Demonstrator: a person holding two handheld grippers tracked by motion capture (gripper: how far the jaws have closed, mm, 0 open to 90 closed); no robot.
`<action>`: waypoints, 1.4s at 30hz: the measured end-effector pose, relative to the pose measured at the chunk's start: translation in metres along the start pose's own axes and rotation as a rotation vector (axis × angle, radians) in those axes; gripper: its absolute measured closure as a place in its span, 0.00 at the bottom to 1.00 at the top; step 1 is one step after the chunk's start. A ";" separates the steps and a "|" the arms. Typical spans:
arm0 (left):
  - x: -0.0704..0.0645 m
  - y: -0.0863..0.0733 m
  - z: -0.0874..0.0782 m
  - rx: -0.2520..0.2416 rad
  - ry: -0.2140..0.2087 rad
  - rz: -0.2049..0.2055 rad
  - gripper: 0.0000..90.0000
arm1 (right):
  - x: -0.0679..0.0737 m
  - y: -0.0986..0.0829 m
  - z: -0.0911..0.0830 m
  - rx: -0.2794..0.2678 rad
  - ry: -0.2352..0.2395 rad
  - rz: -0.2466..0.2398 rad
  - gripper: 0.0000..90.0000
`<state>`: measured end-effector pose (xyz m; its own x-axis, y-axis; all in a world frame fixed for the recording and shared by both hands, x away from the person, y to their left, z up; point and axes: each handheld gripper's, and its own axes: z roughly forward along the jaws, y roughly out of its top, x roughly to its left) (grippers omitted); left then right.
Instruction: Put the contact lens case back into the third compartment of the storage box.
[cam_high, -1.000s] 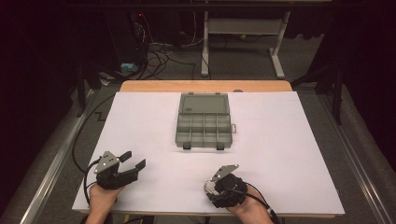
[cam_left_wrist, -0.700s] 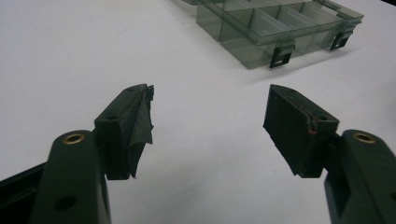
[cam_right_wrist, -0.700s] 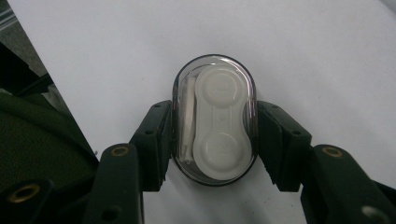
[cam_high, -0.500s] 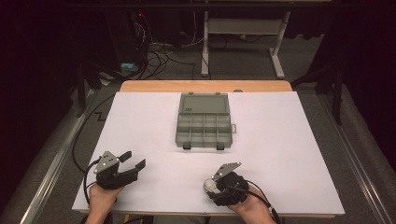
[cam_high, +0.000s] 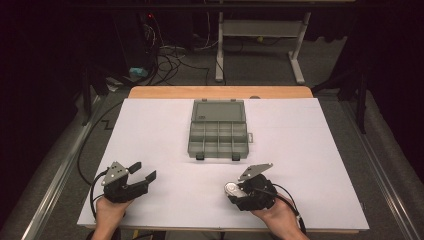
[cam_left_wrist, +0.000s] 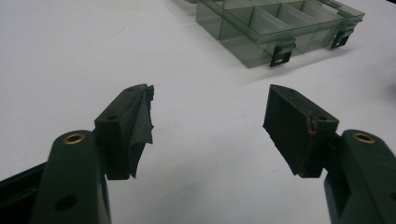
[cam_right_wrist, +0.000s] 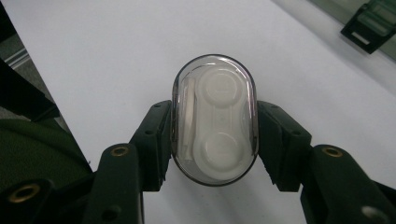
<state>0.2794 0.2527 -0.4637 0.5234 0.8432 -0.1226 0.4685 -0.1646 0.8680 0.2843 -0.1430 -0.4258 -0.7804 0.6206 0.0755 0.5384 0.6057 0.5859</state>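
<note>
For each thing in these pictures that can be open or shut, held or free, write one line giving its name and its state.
Left tongs: open, holding nothing, above the white sheet.
Right tongs: shut on the oval clear case, one jaw against each long side.
Oval clear case: lid closed, held in the right tongs, white insert inside.
Compartment box: lid open and laid back, latches undone, free on the table.

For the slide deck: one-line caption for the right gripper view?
Right gripper clamps a clear oval case above the white table.
</note>
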 end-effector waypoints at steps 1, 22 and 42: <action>0.000 0.000 0.000 0.000 0.000 0.000 0.36 | -0.002 0.000 -0.001 -0.002 -0.004 0.005 0.55; 0.000 0.000 0.000 0.002 0.002 0.003 0.37 | -0.026 0.013 -0.020 -0.060 -0.033 0.041 0.55; 0.000 0.000 0.000 0.003 0.003 0.004 0.37 | -0.047 0.036 -0.024 -0.078 -0.055 0.069 0.55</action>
<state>0.2790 0.2525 -0.4636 0.5235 0.8439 -0.1177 0.4682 -0.1695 0.8672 0.3330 -0.1626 -0.3889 -0.7223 0.6876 0.0746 0.5623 0.5210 0.6422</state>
